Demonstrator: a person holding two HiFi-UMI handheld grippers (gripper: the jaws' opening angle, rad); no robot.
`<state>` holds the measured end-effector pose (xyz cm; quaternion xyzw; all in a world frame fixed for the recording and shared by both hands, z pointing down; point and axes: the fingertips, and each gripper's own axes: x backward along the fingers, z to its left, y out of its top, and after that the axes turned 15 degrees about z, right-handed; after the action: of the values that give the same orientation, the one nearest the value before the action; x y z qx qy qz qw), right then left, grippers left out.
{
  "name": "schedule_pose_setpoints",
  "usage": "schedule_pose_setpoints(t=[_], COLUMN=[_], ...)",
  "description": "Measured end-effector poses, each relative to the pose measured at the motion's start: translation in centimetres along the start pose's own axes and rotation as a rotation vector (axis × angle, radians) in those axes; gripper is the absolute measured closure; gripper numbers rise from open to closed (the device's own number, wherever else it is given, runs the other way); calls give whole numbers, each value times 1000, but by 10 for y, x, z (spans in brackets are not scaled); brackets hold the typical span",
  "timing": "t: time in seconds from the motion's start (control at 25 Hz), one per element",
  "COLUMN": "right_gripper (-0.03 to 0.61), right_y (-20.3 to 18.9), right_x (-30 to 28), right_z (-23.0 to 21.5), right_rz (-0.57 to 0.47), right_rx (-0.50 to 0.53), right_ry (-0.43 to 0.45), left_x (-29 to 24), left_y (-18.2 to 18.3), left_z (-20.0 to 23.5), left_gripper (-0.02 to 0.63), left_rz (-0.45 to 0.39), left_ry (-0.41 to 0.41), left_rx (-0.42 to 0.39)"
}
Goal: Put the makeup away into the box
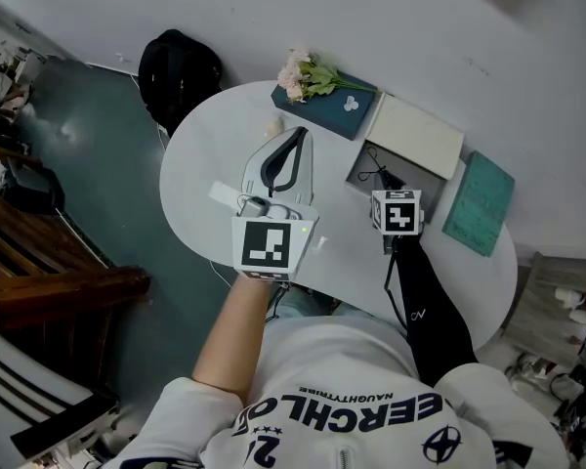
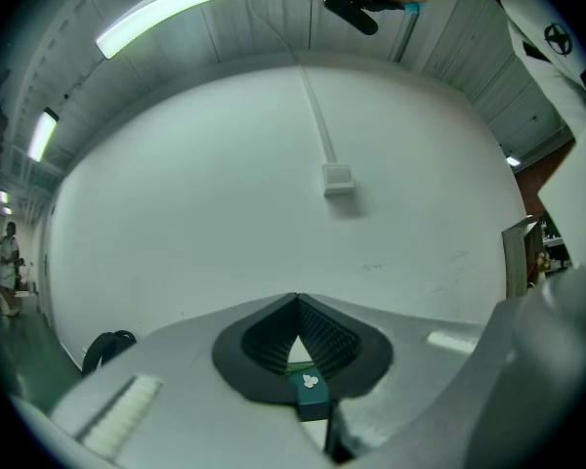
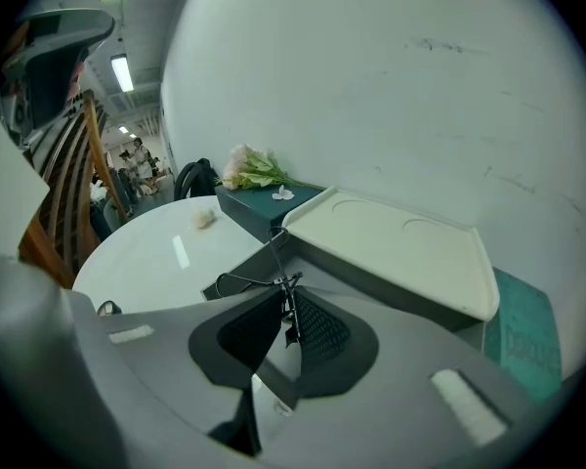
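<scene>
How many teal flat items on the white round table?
2. A dark teal box sits at the far edge under pink flowers; a lighter teal booklet lies at the right edge. No others visible.

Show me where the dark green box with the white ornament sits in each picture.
Head view: dark green box, top centre, at the table's far edge.
Left gripper view: it is bottom centre, small.
Right gripper view: it is left of centre, beside the cream lid.
Shared landmark: the white ornament on top.
</scene>
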<state>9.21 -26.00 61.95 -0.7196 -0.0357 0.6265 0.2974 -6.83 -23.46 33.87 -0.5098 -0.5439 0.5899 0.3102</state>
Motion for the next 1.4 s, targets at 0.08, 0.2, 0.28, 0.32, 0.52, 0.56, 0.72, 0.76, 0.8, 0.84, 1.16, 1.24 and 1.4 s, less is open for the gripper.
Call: schedule_pose_setpoints(t=[0.08,0.2,0.28,0.32,0.52,0.56,0.72,0.76,0.8,0.84,1.16,1.24,1.4], right_gripper=[514,514,512,512,445,405,391,391,391,391,393,396,390], right_y=[0,-2,-4,-4,-5,-6,-6,-6,-6,-7,15,28,52], right_x=[-3,-6,-7,-7,-11,-11,-9,-9,-9,-9,16,32,74], right_z=[0,1,-1,-2,8,11,15,15,15,14,10,7,-5], right_rz=[4,15,18,20,38,41,34,30,28,26,-94,-154,-290], right_rx=[1,2,0,-1,23,34,56,56,55,54,90,96,106], right_ry=[0,-1,-10,-14,41,56,68,69,69,69,70,66,39], left_x=[-2,-3,-4,-5,-7,-7,-7,-8,-8,-8,-6,-6,-6], left_y=[-1,-1,-1,-1,-2,-1,0,0,0,0,4,5,10], left_z=[1,2,3,3,5,5,3,2,1,0,-2,-1,-3], left_gripper=[612,612,612,612,612,612,612,612,612,612,612,612,612], left_rz=[2,3,3,5,8,8,5,4,4,3,0,7,5], left_ry=[0,1,1,2,6,6,2,1,0,-1,-4,5,13], left_rx=[0,1,1,0,2,3,3,2,2,2,4,-1,-12])
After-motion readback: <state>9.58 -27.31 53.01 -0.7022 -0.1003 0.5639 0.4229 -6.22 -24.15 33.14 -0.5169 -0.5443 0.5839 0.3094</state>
